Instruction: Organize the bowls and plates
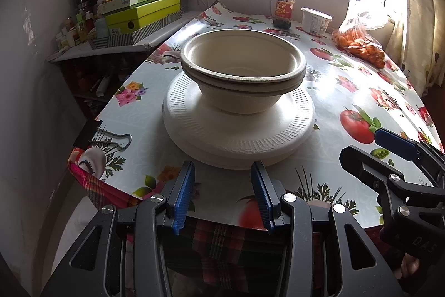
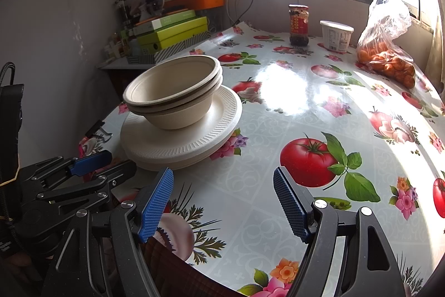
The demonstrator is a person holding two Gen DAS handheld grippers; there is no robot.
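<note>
I note both sets of fingers apart and empty, left gripper (image 1: 222,194) just short of the plates (image 1: 239,141), right gripper (image 2: 222,202) over bare surface (image 2: 278,113). The bowls (image 1: 243,68) sit nested on the plates; a careless nudge could slide the light stack off the near edge.

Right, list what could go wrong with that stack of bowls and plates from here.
1. The nested bowls sit on top of the white plates, so grabbing a plate rim could tip them off.
2. The stack stands near the table's front corner; a nudge from the left hand-held gripper might push it askew or over the edge.
3. The binder clip lies close beside the plates and could catch a finger of that gripper.
</note>
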